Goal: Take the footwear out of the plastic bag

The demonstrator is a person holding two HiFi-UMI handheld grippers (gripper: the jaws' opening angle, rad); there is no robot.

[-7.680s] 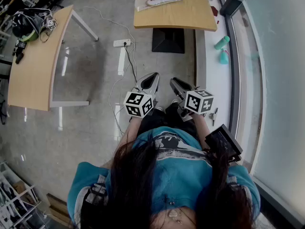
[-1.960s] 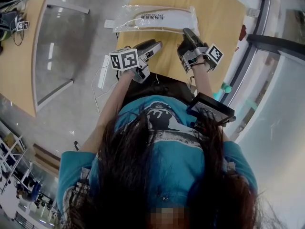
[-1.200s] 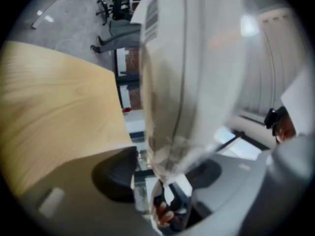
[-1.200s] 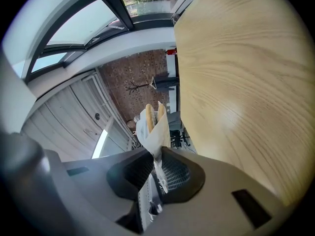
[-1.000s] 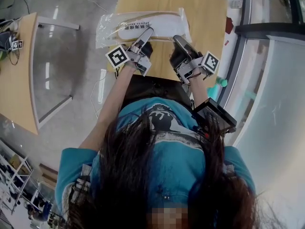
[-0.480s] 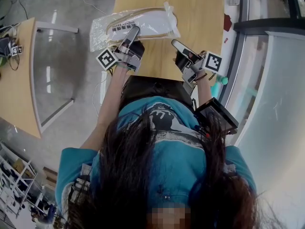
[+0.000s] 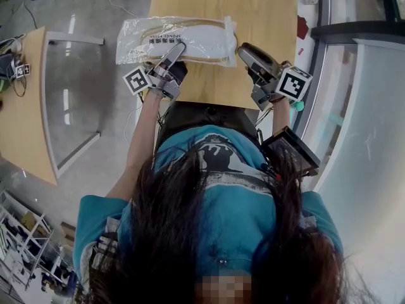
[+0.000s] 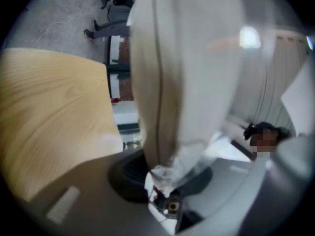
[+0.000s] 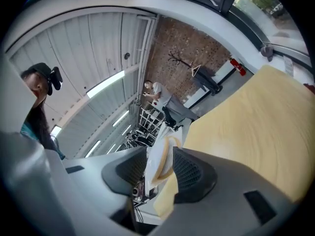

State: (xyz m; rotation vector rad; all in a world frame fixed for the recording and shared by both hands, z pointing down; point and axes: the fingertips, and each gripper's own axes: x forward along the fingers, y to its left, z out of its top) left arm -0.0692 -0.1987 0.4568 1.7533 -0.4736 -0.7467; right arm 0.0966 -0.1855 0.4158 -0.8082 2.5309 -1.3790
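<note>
The footwear, inside the plastic bag, lies on the wooden tabletop, long axis 9-to-3 o'clock. The left gripper clenches the bag's 6 o'clock edge. The right gripper, jaws just opening, loosely straddles its 3 o'clock end. Grey floor lies around.

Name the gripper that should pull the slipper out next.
Probably right. The left gripper has just closed on the plastic bag, anchoring it. The right gripper has just been opening, grips nothing, and faces the bag's end, where the slipper lies.
</note>
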